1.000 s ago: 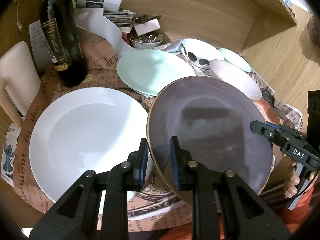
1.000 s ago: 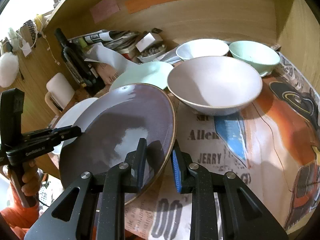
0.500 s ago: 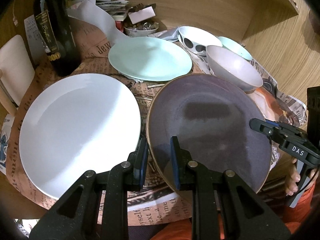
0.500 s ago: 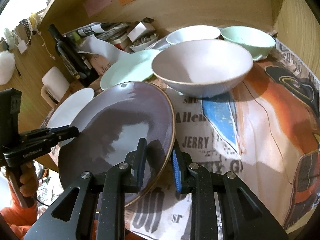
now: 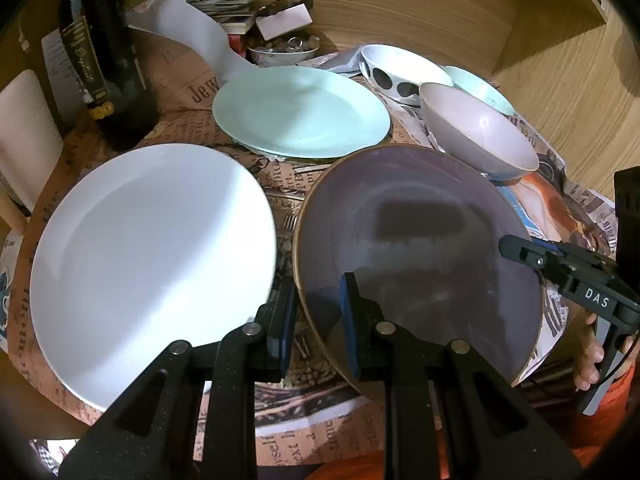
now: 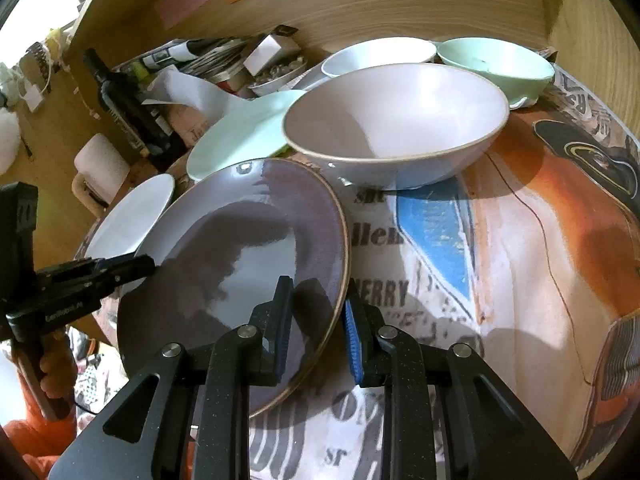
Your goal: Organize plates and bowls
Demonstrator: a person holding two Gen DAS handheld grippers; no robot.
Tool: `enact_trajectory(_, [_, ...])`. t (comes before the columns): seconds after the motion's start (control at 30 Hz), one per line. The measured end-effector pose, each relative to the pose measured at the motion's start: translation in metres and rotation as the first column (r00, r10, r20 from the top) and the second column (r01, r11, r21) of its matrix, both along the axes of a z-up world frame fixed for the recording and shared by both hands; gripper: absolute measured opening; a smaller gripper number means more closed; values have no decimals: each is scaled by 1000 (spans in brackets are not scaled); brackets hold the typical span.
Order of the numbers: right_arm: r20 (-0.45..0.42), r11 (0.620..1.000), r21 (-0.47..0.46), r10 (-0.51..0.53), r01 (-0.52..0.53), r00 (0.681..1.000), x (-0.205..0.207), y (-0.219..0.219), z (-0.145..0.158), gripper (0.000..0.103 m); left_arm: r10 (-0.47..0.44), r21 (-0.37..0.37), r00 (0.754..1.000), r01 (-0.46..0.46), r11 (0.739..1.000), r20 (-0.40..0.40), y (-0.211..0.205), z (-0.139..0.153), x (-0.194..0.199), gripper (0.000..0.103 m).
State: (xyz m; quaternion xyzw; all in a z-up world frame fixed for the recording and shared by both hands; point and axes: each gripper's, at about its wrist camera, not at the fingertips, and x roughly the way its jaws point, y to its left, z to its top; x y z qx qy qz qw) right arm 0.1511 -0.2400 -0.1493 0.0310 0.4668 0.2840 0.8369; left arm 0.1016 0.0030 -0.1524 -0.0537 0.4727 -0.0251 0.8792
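Both grippers hold the purple plate (image 5: pixel 416 248) by opposite rims, above the table's near edge. My left gripper (image 5: pixel 316 316) is shut on its left rim; my right gripper (image 6: pixel 318 320) is shut on its right rim, and also shows in the left wrist view (image 5: pixel 520 252). The purple plate (image 6: pixel 240 264) is tilted in the right wrist view. A large white plate (image 5: pixel 148 264) lies to its left, a mint plate (image 5: pixel 300 112) behind. A pale pink bowl (image 6: pixel 396 120), a white spotted bowl (image 5: pixel 400 72) and a mint bowl (image 6: pixel 496 64) stand further back.
A dark wine bottle (image 5: pixel 104 60) stands at the back left beside a white chair back (image 5: pixel 24 136). Papers, a small box and a little dish of clutter (image 5: pixel 284 44) sit against the wooden back wall. Newspaper (image 6: pixel 500 240) covers the table.
Both grippers have moved forward over the table with the purple plate; the bowls and plates now look nearer. The grip on the plate is unchanged.
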Motion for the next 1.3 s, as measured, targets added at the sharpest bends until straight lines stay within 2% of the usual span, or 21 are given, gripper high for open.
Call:
enact_trajectory(0.37, [13,999,-36,-24,25,1000,1,2,-1,25,-21,-18,1000,21,1000,2,-1,-3,3,22])
enact_trajectory(0.47, [40,998,-58,-30,32,999,-4,1,5,33,-25,-38,1000,25,999,1,2,-1,-1,24])
enact_trajectory(0.6, [103,996,-79,-25,33,994,-14,-1,21,37,-37,-45,999,38,998,37,3,9,-10,25])
enact_trajectory(0.67, [140,997,-70,-28,38,990,-18,-2,33,46,-41,-50,997,44,998,60,5,16,-14,32])
enact_trajectory(0.8, [221,999,-41,-23,33,975,-28,5,58,50,-31,-26,988,35,999,153,9,39,-28,43])
enact_trajectory(0.93, [282,1000,-19,-4,10,959,-31,21,76,60,-7,-11,974,10,1000,225,21,60,-38,59])
enact_trajectory(1.0, [309,1000,-17,14,-9,951,-32,33,82,62,23,-4,965,-22,1000,260,31,69,-45,64])
enact_trajectory(1.13, [335,998,-6,56,-57,941,-33,55,88,76,80,31,948,-94,995,308,55,79,-53,81])
enact_trajectory(1.3, [341,991,-35,133,-129,930,-28,90,86,77,140,54,939,-165,985,313,86,80,-61,87])
